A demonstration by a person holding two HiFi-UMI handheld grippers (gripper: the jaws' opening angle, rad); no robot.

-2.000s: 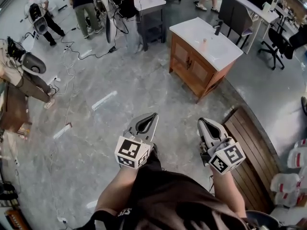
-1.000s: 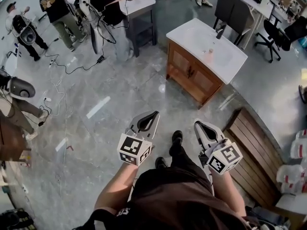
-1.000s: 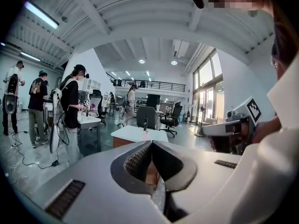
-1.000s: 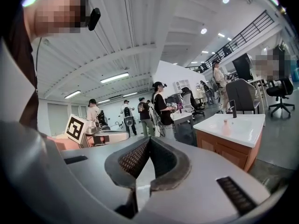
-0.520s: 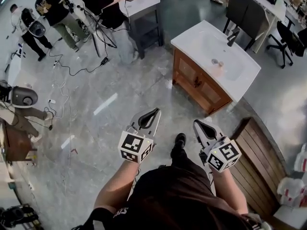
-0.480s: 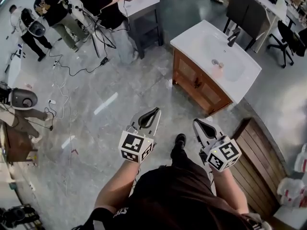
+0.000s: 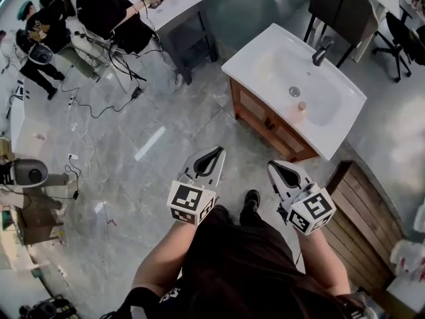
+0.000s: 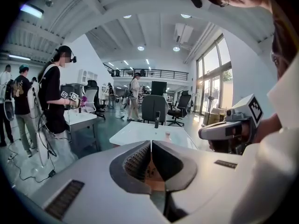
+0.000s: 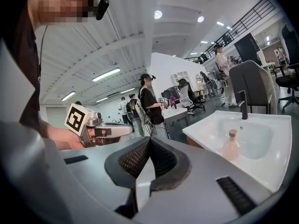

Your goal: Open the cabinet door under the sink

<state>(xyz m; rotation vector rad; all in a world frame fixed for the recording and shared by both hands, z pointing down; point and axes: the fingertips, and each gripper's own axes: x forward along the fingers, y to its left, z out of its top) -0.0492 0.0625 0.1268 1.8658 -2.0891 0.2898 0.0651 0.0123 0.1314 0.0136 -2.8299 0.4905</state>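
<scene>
Currently, at the far left of the head view, several people (image 7: 99, 8) stand around a white table (image 7: 174, 4), and cables (image 7: 99, 105) trail over the grey floor (image 7: 133, 178).

Lower centre, the left gripper (image 7: 214, 153) is held out in front of the person. Its jaws are closed tip to tip, with nothing between them. Just to its right, the right gripper (image 7: 274, 167) is held alongside. Its jaws are also fully closed and empty. The two grippers are apart from each other and touch nothing.

Above and to the right of the grippers stands the wooden cabinet (image 7: 292, 143) under the white sink (image 7: 252, 58). The cabinet door (image 7: 255, 106) is closed, flush with the front face. Both grippers point toward the cabinet but are clear of it.

On the sink top, a dark faucet (image 7: 321, 50) stands at the rear edge. A small bottle (image 7: 301, 106) stands upright beside the basin.

At far right, a wooden slatted panel (image 7: 362, 205) lies on the floor.
</scene>
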